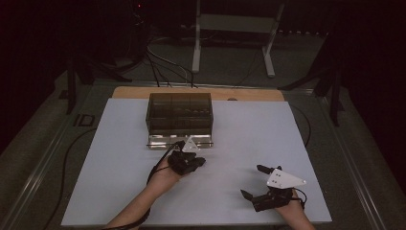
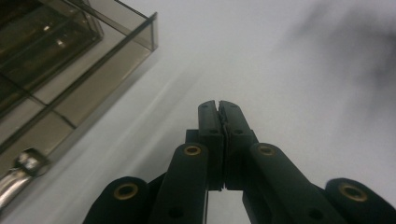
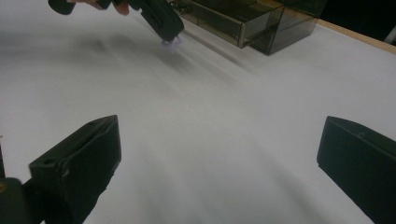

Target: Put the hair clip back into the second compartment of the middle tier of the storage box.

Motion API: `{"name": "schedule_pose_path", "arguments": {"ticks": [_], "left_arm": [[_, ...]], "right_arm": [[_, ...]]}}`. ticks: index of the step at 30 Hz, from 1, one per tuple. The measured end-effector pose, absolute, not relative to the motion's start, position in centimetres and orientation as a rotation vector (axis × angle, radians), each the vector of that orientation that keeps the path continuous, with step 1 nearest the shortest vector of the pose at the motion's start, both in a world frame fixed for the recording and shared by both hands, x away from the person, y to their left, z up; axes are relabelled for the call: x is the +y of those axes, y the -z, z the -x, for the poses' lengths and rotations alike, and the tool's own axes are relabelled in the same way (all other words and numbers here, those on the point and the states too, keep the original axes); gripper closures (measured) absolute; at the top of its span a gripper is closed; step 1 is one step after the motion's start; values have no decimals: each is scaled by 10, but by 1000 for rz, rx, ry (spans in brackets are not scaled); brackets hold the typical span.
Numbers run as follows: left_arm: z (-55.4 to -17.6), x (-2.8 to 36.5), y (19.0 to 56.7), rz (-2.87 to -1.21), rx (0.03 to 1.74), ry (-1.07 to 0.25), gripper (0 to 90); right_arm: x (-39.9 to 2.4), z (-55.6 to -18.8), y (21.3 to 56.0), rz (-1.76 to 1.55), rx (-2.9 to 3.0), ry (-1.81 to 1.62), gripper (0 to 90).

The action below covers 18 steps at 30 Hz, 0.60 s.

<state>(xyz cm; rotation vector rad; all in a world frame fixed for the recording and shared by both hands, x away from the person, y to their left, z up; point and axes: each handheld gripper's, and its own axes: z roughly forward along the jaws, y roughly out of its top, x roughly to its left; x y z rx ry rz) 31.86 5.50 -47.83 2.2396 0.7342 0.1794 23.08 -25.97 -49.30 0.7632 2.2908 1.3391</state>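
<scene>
left tool (image 1: 184, 149) hangs just near of the smoked translucent plastic drawer box (image 1: 179, 115) at the far centre of the white counter (image 1: 119, 167), jaws pressed together on a thin, pale scrap too small to identify. the box's bottom drawer (image 1: 179, 142) stands slightly pulled out, likely for access. right tool (image 1: 261, 182) rests at the near right, jaws wide apart and empty, apparently on standby.

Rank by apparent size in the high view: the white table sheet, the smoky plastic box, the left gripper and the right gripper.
1. White table sheet.
2. Smoky plastic box.
3. Right gripper and left gripper: unsure, since the right one is spread open and nearer the camera, the left shut.
</scene>
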Motion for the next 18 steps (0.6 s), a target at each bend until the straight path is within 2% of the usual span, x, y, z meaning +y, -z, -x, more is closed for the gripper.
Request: {"name": "schedule_pose_path", "arguments": {"ticks": [18], "left_arm": [[-323, 77, 460, -2208, 761, -203, 892]], "right_arm": [[-259, -231, 493, -768, 2294, -1338, 3]]}}
